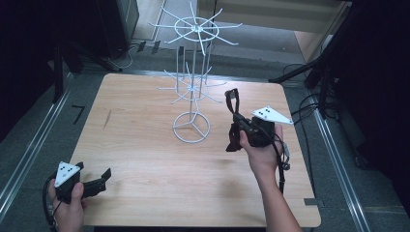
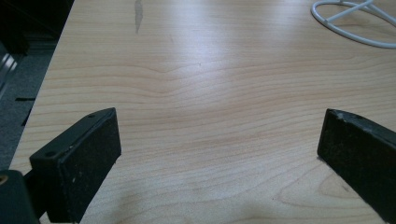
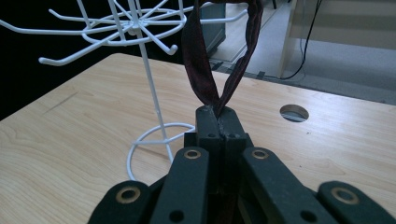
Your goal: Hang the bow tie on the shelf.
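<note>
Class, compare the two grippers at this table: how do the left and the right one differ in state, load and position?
The left gripper stands open with nothing between its fingers; the right gripper is shut on a dark red strap. The left sits low at the table's near corner; the right is raised beside the white wire rack. Both are black and hand-held.

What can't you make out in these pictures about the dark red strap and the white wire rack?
- Dark red fabric strap loop: its top is cut off by the upper edge of the right gripper view; its lower end is hidden by the shut jaws of the right hand-held gripper.
- White wire hook rack: the high view is too small to count its hooks.
- Its ring base: cut off by the left gripper view's top edge.
</note>
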Demonstrator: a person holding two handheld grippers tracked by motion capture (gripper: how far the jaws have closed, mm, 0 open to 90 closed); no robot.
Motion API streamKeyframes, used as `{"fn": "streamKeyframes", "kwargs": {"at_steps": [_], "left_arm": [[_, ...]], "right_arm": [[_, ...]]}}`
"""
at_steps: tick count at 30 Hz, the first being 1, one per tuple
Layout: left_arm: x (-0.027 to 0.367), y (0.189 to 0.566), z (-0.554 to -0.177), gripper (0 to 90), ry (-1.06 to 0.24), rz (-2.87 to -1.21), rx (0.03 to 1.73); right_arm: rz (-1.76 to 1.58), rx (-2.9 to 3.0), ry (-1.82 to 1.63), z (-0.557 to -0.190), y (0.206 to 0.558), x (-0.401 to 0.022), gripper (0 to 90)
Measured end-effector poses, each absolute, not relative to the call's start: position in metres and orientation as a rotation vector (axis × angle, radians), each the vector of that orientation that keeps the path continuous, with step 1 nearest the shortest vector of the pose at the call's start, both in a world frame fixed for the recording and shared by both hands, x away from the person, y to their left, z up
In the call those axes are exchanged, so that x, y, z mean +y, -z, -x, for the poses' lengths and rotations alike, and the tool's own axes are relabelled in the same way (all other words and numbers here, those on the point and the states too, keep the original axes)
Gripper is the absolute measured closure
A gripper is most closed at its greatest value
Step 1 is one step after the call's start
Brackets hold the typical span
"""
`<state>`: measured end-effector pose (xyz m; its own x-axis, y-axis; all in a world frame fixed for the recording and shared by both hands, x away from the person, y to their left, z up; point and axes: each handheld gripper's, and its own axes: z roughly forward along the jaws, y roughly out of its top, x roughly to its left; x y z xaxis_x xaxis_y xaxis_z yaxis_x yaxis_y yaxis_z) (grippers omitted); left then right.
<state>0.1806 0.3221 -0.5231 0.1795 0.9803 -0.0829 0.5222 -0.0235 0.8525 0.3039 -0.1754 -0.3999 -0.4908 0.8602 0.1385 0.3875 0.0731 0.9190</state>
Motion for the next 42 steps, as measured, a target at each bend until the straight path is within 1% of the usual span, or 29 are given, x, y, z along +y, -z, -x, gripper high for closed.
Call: {"fn": "streamKeyframes", "kwargs": {"at_steps": [17,42], "left_arm": [[0.322,0.523,-0.181,0.1,-0.722,-1.661,1.451],[0.322,0.523,-0.181,0.1,-0.719,-1.659,1.449]], "right_arm": [[-1.194,1.924,-1.464,-0.297,0.396,-0.165,90.0],[-1.228,1.963,-1.476,-0.314,0.412,-0.143,90.0]]}}
